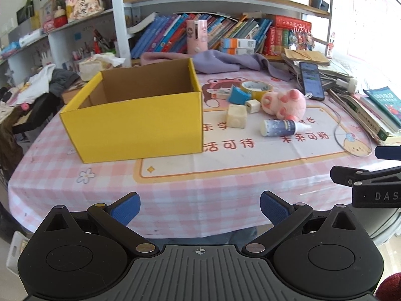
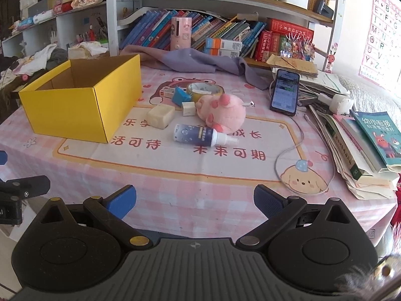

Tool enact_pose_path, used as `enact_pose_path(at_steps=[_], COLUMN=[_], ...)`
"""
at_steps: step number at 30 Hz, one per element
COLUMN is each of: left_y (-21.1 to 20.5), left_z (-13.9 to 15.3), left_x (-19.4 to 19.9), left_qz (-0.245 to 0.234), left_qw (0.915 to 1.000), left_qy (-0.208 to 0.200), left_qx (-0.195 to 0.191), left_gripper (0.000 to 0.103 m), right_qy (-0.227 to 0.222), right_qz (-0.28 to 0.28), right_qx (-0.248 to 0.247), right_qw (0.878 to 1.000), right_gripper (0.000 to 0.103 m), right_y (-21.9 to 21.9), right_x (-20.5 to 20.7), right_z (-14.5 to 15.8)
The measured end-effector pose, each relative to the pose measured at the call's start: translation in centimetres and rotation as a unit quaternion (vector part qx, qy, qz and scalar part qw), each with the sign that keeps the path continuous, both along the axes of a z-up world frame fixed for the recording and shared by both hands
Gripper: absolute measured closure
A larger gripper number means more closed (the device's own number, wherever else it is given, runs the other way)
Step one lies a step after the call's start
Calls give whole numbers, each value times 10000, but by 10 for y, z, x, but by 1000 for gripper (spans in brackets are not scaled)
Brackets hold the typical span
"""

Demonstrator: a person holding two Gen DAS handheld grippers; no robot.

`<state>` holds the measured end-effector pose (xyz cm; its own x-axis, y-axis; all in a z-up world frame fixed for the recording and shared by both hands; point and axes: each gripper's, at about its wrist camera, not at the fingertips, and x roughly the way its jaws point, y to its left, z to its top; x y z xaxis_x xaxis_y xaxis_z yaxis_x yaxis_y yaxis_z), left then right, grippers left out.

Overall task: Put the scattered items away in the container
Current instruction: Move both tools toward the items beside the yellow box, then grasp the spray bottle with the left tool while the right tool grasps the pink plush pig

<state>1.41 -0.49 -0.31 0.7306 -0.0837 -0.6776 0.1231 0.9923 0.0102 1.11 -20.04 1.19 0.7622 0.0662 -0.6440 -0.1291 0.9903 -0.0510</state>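
Left gripper (image 1: 200, 209): fingers apart, empty, at the table's near edge.
Right gripper (image 2: 195, 200): apart, empty.
Yellow box (image 1: 135, 125): ahead, toward the left edge.
Spray bottle (image 2: 200, 135): mid-table, well beyond both.

Tablecloth (image 2: 175, 175): "未来可期"; wall chart (image 2: 381, 25): alphabet letters.

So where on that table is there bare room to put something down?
The near strip of tablecloth, between the yellow box and the book stack, lies bare, in front of the spray bottle. It is crowded between the box and the phone: soap block, pink plush and tape roll cluster there.
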Motion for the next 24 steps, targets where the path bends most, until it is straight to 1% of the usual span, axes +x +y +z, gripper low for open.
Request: enact_pose_path(at_steps=[3, 6, 8, 11, 18, 24], left_y=[-10, -23, -30, -41, -64, -83], left_z=[-2, -3, -2, -2, -4, -10], left_x=[5, 8, 10, 15, 32, 50], left_qz=[-140, -330, -434, -587, -879, -1033], left_qw=[9999, 9994, 9990, 9981, 9959, 9945], left_qy=[8, -45, -86, -137, -130, -26], left_qx=[-53, -12, 27, 83, 150, 139], left_gripper=[1, 1, 1, 5, 6, 6], right_qy=[-115, -169, -153, -147, -72, -7], right_qz=[5, -45, -76, -116, -157, -211], right_qx=[-106, -179, -164, -131, -123, -104], right_qw=[9999, 9997, 9997, 9997, 9998, 9997], right_gripper=[1, 1, 1, 1, 2, 2], right_y=[-6, -14, -20, -27, -42, -58], right_x=[-1, 2, 5, 12, 29, 49], right_z=[3, 3, 3, 3, -1, -4])
